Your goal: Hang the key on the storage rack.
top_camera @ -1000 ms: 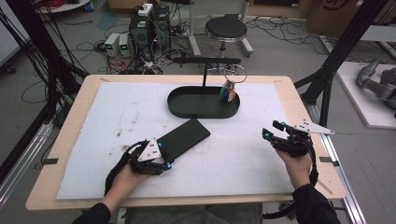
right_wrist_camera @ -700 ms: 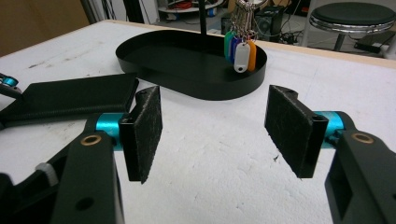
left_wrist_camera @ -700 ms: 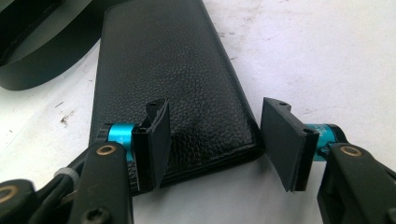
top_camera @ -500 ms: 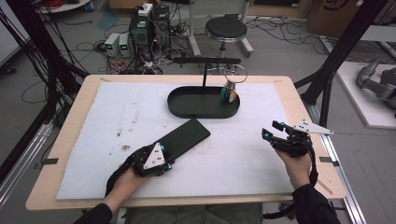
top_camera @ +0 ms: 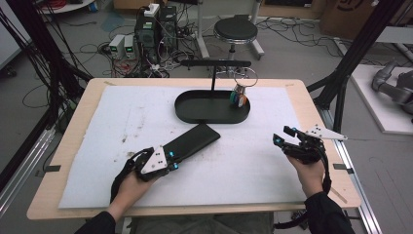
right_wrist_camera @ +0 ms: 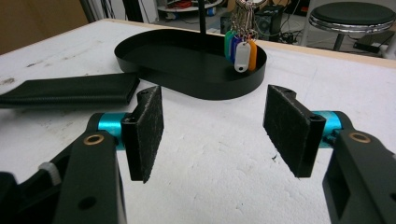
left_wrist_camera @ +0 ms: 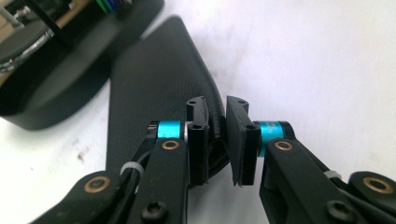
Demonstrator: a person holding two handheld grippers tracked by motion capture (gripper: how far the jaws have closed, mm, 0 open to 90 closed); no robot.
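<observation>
Jaws of the left claw (left_wrist_camera: 216, 140) have just been closing and now clamp the near corner of the black case (top_camera: 191, 142), which lies flat on the white worktop (top_camera: 97, 122), just in front of the oval tray (top_camera: 195, 111). Right claw (right_wrist_camera: 212, 133) hovers right of the case, well apart from it, jaws wide and empty, facing the tray and its key tags (right_wrist_camera: 240, 50).

Left gripper (left_wrist_camera: 217, 135) pads are covering the near corner of the flat black leather pouch (left_wrist_camera: 159, 88); its near end is running behind the jaws. Oval black metal tray (left_wrist_camera: 60, 70) is blurring, cut by the top-left edge. Coloured key tags (top_camera: 238, 99) too small to count.
</observation>
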